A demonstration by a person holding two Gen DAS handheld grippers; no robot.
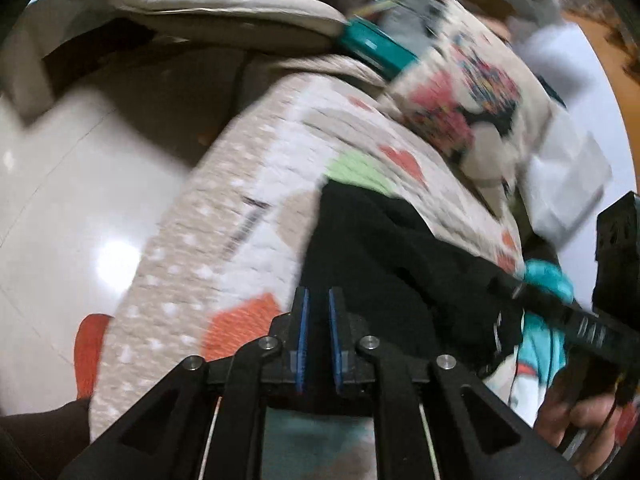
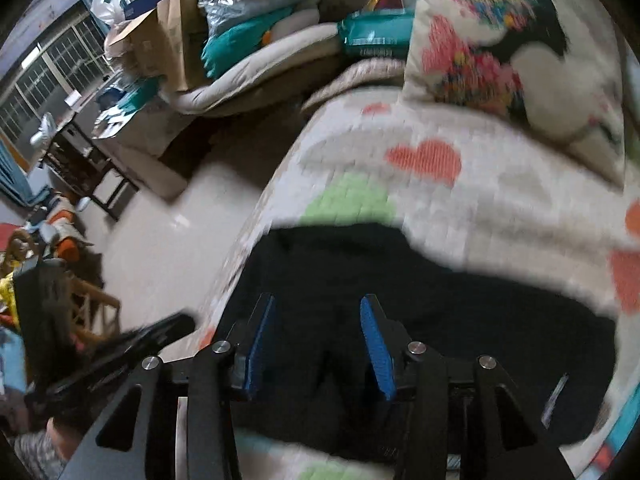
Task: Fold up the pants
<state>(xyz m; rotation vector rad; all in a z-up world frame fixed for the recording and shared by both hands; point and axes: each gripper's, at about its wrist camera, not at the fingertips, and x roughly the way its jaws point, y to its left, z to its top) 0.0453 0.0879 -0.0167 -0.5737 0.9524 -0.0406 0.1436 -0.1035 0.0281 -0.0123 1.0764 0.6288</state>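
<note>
Black pants (image 1: pixel 384 248) lie bunched on a quilted bedspread (image 1: pixel 248 184) with heart and patch prints. They fill the lower middle of the right wrist view (image 2: pixel 420 300). My left gripper (image 1: pixel 318 300) is nearly shut with a narrow gap between its blue pads and nothing visibly between them; it hovers at the pants' left edge. My right gripper (image 2: pixel 318 312) is open and empty, just above the pants. The right gripper also shows at the right of the left wrist view (image 1: pixel 560 308). The frames are motion-blurred.
A patterned pillow (image 2: pixel 516 52) lies at the head of the bed. A beige cushion (image 1: pixel 224 4) and a teal package (image 2: pixel 376 36) sit beyond it. Shiny tile floor (image 1: pixel 72 208) lies left of the bed, with boxes and clutter (image 2: pixel 160 48) further off.
</note>
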